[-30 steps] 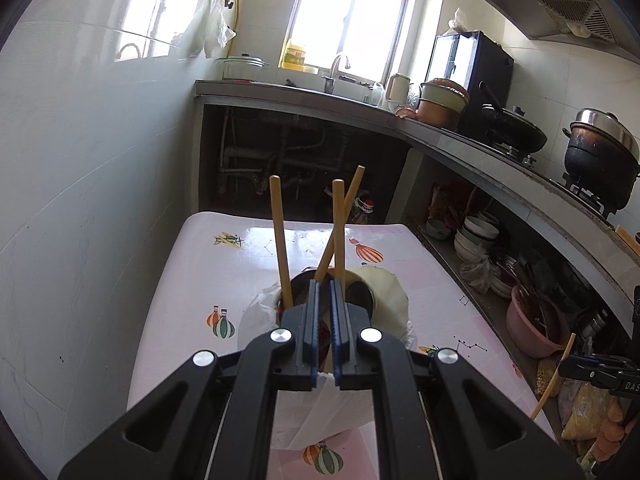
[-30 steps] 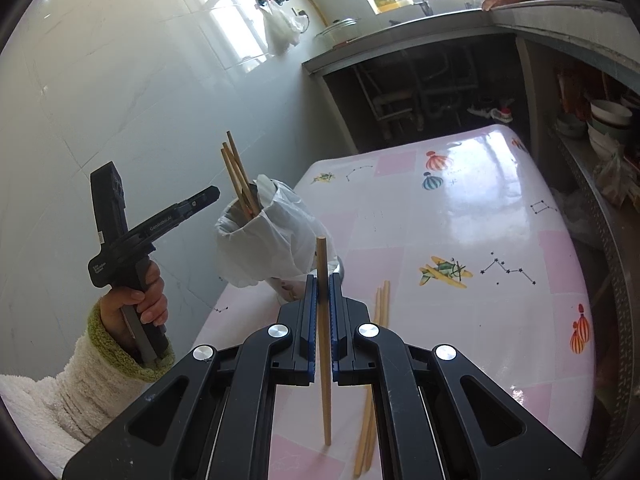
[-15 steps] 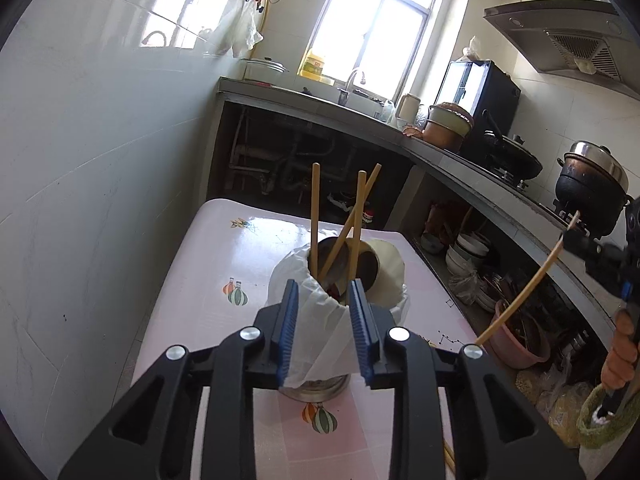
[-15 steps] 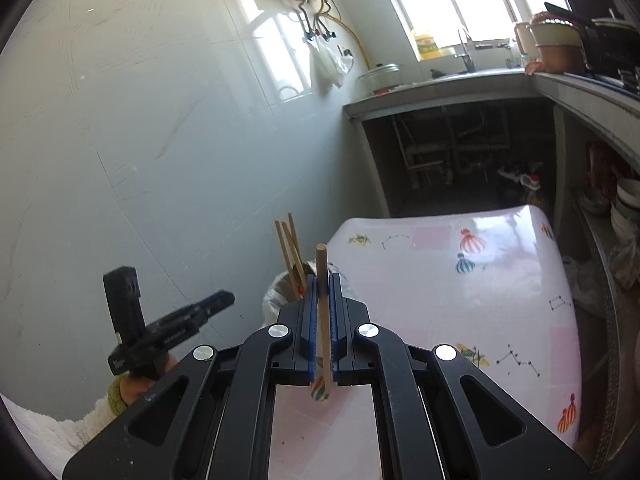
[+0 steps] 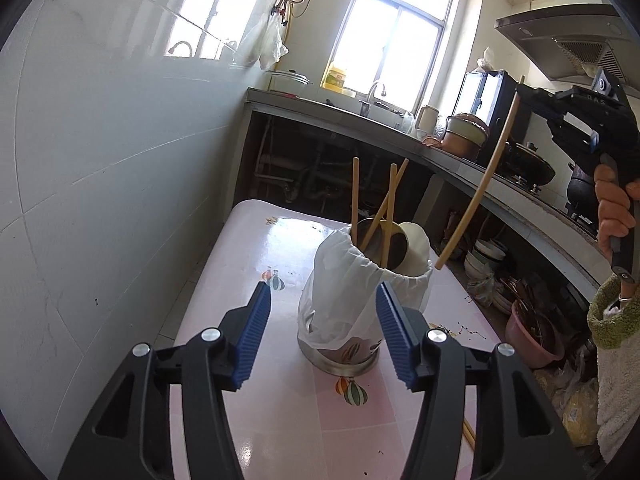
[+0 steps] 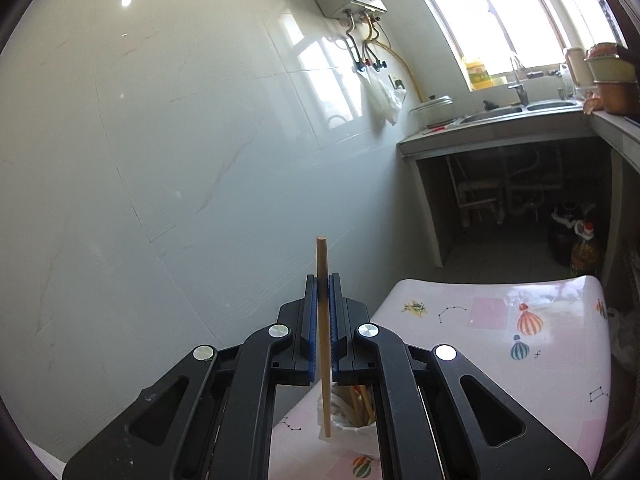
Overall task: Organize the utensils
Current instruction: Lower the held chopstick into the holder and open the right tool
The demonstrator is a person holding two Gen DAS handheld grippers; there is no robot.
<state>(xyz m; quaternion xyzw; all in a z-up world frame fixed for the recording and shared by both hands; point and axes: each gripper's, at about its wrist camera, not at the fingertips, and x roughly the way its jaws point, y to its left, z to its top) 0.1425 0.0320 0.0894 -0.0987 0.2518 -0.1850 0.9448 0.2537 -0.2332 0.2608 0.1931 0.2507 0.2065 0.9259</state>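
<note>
Step in hand, as I read it: getting a loose chopstick into the utensil holder (image 5: 360, 300), a metal cylinder draped in a white plastic bag, standing on the pink patterned tabletop (image 5: 256, 264). Three chopsticks (image 5: 354, 192) already stand in it, leaning apart.

Right hand-held gripper (image 6: 321, 320): jaws pressed together, pinching one wooden chopstick (image 6: 322, 300) partway along its length. The stick runs near upright through the pads, top end clear above them, lower end hanging over the holder's rim side, not yet inside as far as I can tell. In the left wrist view the same stick (image 5: 480, 184) slants down from the raised gripper body, its tip just beside the bag's right edge.

Left hand-held gripper (image 5: 320, 328): jaws opening, blue pads (image 5: 256, 332) spread either side of the holder and not touching it; nothing gripped. It points slightly downward at the holder's lower half.

A person's hand (image 5: 614, 208) in a green-cuffed fleece sleeve grips the right unit's handle, held high at the right of the left wrist view.

Next move, my judgement: bring the stick's lower tip over the dark mouth, lower it, then release. The loose bag folds could catch the tip; the holder may shift if nudged, since nothing steadies it. More chopsticks (image 5: 468, 436) lie on the tabletop near the right edge.
</note>
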